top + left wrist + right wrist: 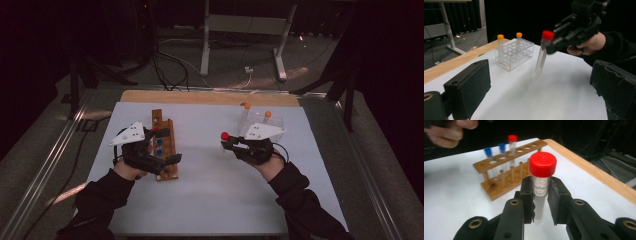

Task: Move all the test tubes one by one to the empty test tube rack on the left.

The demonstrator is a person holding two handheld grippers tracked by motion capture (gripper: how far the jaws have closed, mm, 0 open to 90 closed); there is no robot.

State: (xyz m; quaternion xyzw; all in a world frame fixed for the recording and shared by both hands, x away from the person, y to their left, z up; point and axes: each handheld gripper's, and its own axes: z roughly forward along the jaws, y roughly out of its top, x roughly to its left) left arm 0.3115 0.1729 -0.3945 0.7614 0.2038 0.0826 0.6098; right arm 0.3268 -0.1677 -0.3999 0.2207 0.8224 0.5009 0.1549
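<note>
Red-capped tube [541, 185] clenched just under cap by right tool [541, 195], hangs tilted; could slip. Left tool [540, 92] open, idle.

Wooden rack [165, 150] partly hidden; tube print [540, 188] half-covered — unreadable.

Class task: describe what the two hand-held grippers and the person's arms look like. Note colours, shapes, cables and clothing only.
Both grippers are black, each with two blocky black jaws. The left gripper and right gripper each carry a pale three-cornered plate dotted with small dark holes on top. A thin black cable loops from the right gripper's rear. The right gripper's arms show brass-coloured ringed holes. The person wears dark long sleeves reaching the wrists.
</note>
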